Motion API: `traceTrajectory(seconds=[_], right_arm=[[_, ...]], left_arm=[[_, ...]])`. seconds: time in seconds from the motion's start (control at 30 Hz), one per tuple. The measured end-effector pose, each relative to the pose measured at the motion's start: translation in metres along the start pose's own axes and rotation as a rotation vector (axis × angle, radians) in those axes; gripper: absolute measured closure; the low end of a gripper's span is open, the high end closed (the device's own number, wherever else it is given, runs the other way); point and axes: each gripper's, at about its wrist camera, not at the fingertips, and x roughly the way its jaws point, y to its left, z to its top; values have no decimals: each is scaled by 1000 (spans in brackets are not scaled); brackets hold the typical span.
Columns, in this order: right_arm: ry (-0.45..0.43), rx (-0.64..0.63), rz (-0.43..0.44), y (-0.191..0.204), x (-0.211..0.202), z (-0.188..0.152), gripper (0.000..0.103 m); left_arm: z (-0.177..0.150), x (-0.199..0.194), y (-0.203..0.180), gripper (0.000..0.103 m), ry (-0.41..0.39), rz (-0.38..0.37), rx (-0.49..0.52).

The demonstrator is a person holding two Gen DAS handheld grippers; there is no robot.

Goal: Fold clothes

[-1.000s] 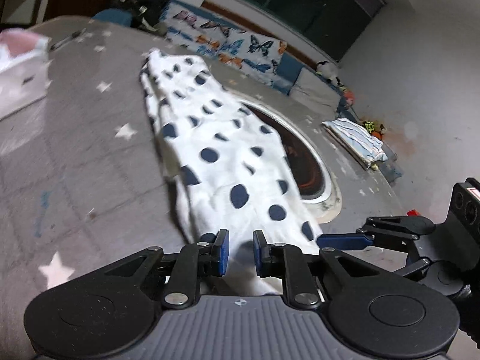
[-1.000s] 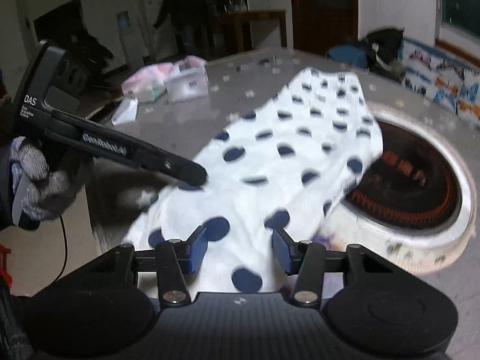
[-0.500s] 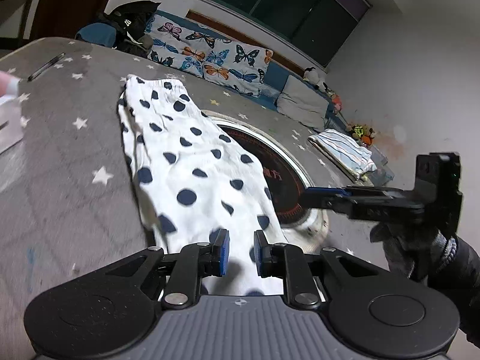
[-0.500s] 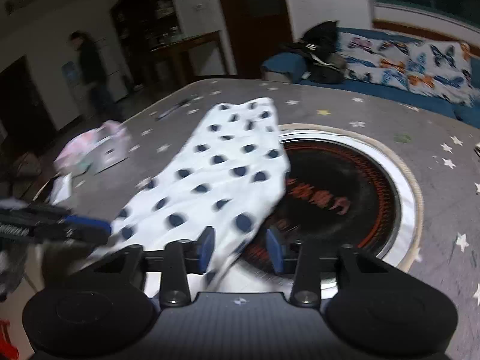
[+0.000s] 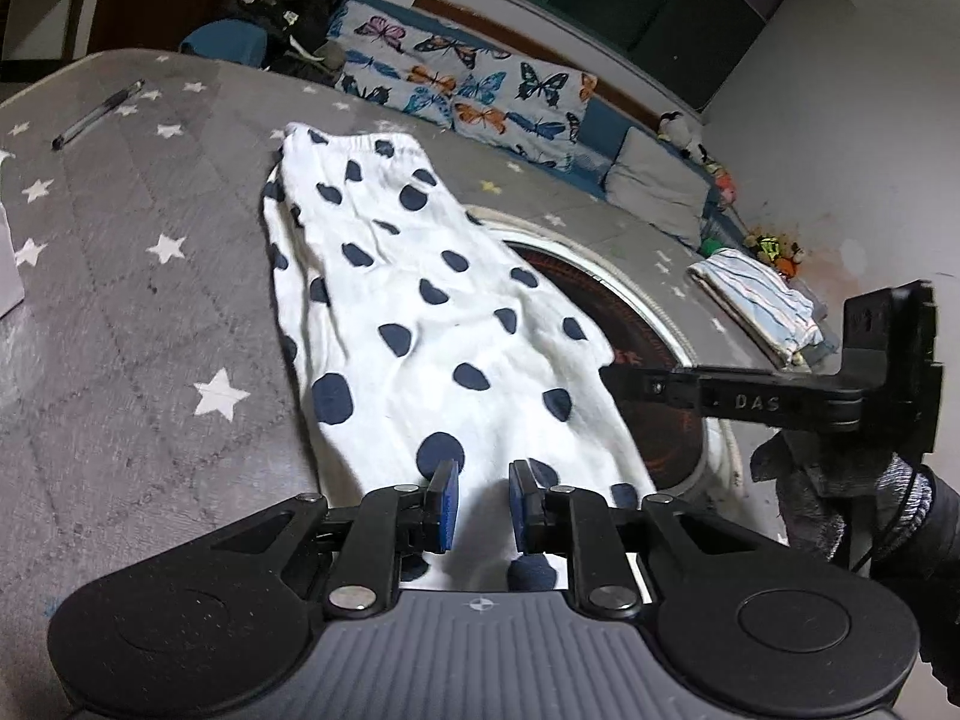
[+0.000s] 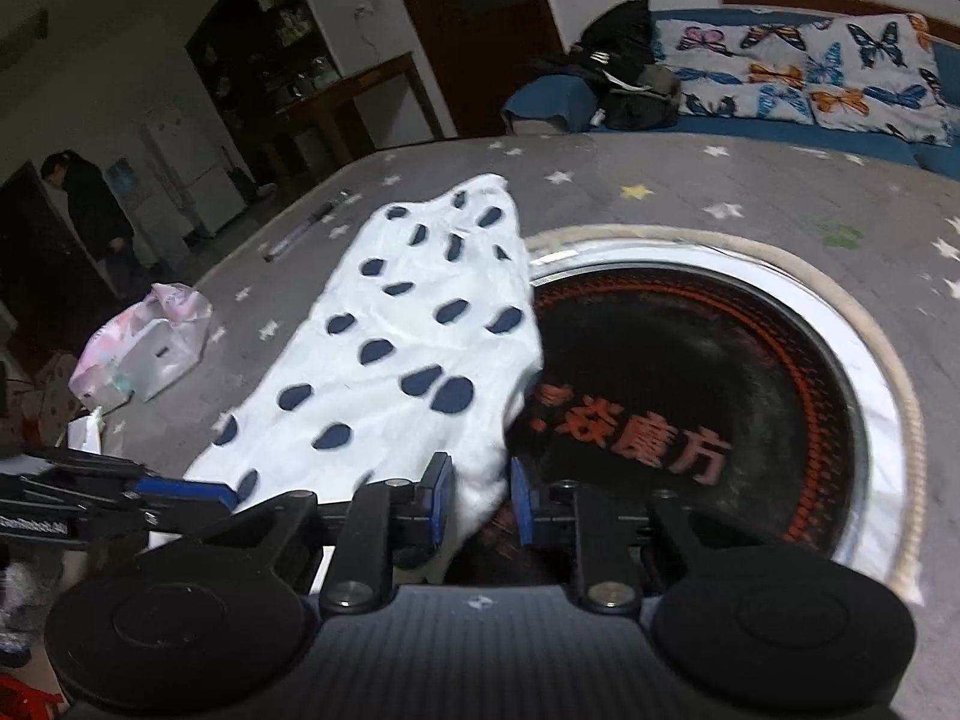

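A white garment with dark blue dots [image 5: 414, 324] lies stretched along the grey star-print table, its elastic waistband at the far end. My left gripper [image 5: 482, 504] is shut on the near hem of the dotted garment. My right gripper [image 6: 478, 501] is shut on the near right corner of the same garment [image 6: 408, 348], beside the round black cooktop. In the left wrist view the right gripper [image 5: 624, 377] reaches in from the right at the cloth's edge. In the right wrist view the left gripper [image 6: 180, 489] is at lower left.
A round black cooktop [image 6: 690, 396] with a white rim is set into the table to the right of the garment. A folded striped cloth [image 5: 756, 300] lies far right. A pen [image 5: 96, 114] and a plastic bag [image 6: 144, 342] lie to the left. A butterfly-print sofa [image 5: 480, 90] stands behind.
Both grippers have pulled back toward me with the hem, drawing the garment out long and flat. The right gripper has closed further on the corner.
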Motion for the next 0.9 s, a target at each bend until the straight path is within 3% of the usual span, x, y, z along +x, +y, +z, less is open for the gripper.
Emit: traceTrajectory(seconds=[0.3, 0.53, 0.63, 0.77, 0.9], right_arm=[[-21, -107, -12, 19, 13, -1, 82], [-19, -27, 8, -1, 15, -2, 81], [-28, -2, 25, -6, 11, -3, 95], [-72, 2, -22, -12, -3, -2, 97], [-54, 32, -58, -20, 0, -5, 97]], left_arm=[[6, 6, 4, 83, -3, 7, -17], [9, 8, 5, 83, -8, 16, -13], [9, 7, 6, 83, -14, 31, -7], [11, 4, 10, 83, -35, 74, -3], [15, 0, 13, 83, -60, 122, 5]])
